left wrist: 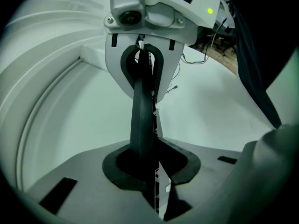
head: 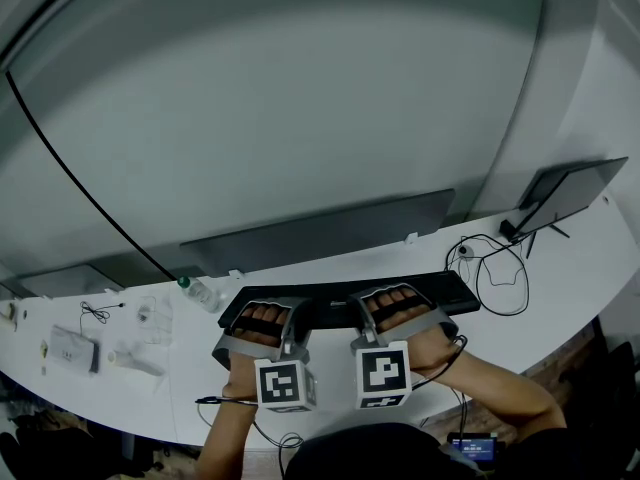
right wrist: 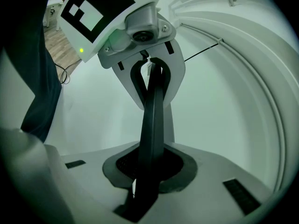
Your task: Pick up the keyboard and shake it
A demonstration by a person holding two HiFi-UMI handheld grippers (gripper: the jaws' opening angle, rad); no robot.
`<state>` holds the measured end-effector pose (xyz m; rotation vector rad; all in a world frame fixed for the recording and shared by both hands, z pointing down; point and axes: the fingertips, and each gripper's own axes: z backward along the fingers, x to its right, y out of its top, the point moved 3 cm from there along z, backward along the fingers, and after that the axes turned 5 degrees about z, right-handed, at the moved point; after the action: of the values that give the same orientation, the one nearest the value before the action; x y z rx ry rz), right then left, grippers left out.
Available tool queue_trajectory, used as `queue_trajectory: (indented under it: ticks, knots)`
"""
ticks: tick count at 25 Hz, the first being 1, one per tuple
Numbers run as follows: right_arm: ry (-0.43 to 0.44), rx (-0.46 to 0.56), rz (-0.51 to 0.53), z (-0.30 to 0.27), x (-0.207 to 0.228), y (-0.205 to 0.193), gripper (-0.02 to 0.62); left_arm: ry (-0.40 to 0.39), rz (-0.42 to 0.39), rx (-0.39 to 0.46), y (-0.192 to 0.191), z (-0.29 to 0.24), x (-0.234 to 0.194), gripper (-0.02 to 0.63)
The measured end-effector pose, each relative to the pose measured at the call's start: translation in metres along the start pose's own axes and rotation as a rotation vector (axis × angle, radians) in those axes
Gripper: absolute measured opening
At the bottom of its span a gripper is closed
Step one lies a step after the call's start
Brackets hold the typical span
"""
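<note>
White curved tabletop (head: 140,398) is carrying small clutter at its left end. Left claw (head: 258,323) is pinching the black keyboard (head: 330,308), which is lying across the middle, by its near edge. Right claw (head: 398,308) is clamping that same edge further along. The grasping step seems to be finishing. Next, both hands will be needing an even lift before shaking.

keyboard (head: 330,310) | black, slim, long | level, crosswise over white table (head: 560,298)
</note>
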<state>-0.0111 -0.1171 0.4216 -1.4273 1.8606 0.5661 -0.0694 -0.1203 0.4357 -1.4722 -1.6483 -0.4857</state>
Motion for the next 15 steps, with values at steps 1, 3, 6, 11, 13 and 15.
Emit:
queue_trajectory:
  ticks: [1,3,6,11,13,15]
  knots:
    - [0.006,-0.001,0.002,-0.0002,-0.0011,-0.0002,0.077,0.000,0.004,-0.004,-0.0004,-0.0007,0.0002,0.104]
    - [0.012,-0.001,0.007,-0.0004,-0.0023,-0.0007,0.077,-0.006,0.026,-0.016,-0.0001,-0.0011,0.0005,0.100]
    - [0.015,0.000,0.019,0.0004,-0.0029,-0.0004,0.077,-0.016,0.068,-0.027,0.0008,0.0001,0.0005,0.084]
    - [0.023,-0.001,0.042,0.0000,-0.0072,0.0011,0.078,-0.024,0.111,-0.029,-0.0005,0.0003,0.0034,0.081]
    - [0.024,-0.002,0.048,-0.0009,-0.0074,0.0010,0.080,-0.021,0.122,-0.033,-0.0011,-0.0005,0.0041,0.081]
    - [0.013,-0.005,0.052,-0.0026,-0.0046,0.0003,0.080,-0.019,0.126,-0.039,-0.0013,-0.0021,0.0025,0.081]
